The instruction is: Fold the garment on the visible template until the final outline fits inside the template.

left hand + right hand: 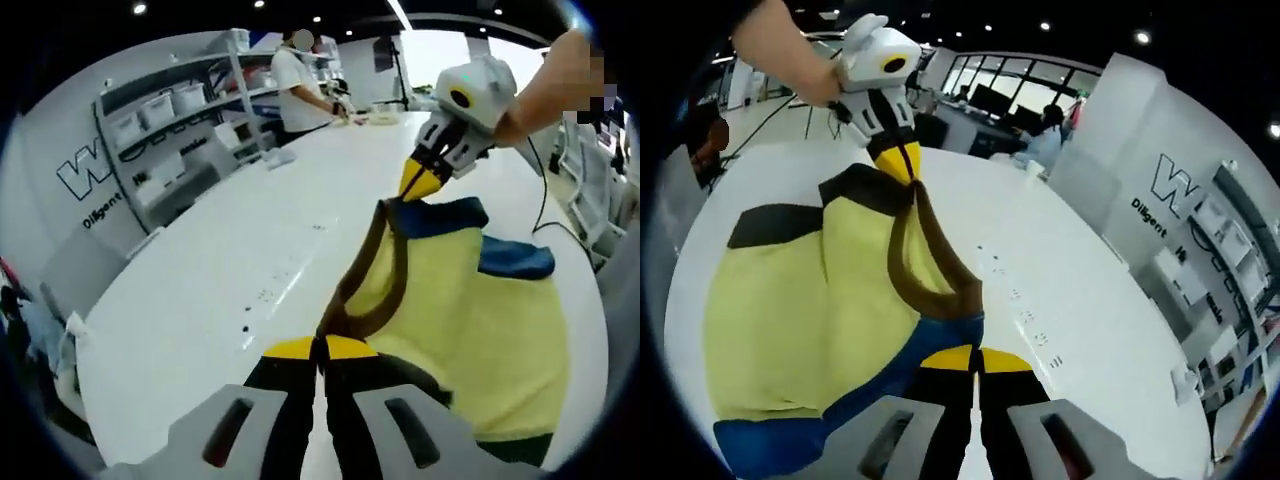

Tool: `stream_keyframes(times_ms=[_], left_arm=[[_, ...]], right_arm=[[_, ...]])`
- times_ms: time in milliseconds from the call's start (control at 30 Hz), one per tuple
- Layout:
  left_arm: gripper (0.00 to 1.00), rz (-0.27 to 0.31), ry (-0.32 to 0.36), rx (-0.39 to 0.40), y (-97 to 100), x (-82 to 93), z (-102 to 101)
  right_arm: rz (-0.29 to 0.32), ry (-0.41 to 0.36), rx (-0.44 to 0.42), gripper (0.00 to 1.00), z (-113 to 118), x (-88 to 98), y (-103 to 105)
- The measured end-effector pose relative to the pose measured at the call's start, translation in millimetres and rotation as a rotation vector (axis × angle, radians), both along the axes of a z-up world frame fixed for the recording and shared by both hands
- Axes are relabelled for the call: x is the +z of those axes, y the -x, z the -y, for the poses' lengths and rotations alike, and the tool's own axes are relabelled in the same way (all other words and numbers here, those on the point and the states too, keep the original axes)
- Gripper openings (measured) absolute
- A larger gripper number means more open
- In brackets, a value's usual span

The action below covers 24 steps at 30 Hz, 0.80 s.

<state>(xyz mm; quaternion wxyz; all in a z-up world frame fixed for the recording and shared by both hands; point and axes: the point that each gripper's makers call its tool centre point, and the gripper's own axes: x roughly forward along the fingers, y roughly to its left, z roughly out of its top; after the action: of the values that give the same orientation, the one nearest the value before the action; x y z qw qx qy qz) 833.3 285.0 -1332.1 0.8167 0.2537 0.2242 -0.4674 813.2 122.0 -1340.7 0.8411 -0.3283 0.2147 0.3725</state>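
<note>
My left tongs (320, 348) and right tongs (977, 358) each clamp the brown neckline of the yellow garment (800, 310), lifted off the white counter (230, 260); folding appears barely begun, no template discernible

White table (250, 250) w/ small dark marks; yellow garment (480, 330) w/ blue and brown trim on it.

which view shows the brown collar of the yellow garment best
The right gripper view: the brown collar lies there as a wide open loop, stretched between the right gripper and the left gripper. The left gripper view shows the same collar narrower, at a steeper angle.
</note>
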Motion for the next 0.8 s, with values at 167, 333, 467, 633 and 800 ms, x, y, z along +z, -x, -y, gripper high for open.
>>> stream_keyframes(times_ms=[167, 333, 467, 633, 800], left_arm=[[0.01, 0.001, 0.009, 0.034, -18.3, -1.0, 1.5], [0.01, 0.004, -0.002, 0.06, -28.5, -4.5, 1.8], [0.01, 0.001, -0.006, 0.083, -37.9, -7.3, 2.0], [0.01, -0.004, -0.014, 0.104, -46.6, -10.5, 3.1], [0.01, -0.018, -0.023, 0.111, -51.8, -19.8, 7.4]], right_arm=[[0.019, 0.008, -0.022, 0.0, 1.7, 1.7, -18.6], [0.028, 0.014, -0.037, 0.0, 0.4, 0.8, -35.5], [0.03, 0.024, -0.053, 0.0, 0.2, -2.6, -48.7], [0.03, 0.042, -0.079, 0.0, 3.0, -9.2, -61.4], [0.016, 0.057, -0.112, 0.0, 7.7, -21.4, -69.1]])
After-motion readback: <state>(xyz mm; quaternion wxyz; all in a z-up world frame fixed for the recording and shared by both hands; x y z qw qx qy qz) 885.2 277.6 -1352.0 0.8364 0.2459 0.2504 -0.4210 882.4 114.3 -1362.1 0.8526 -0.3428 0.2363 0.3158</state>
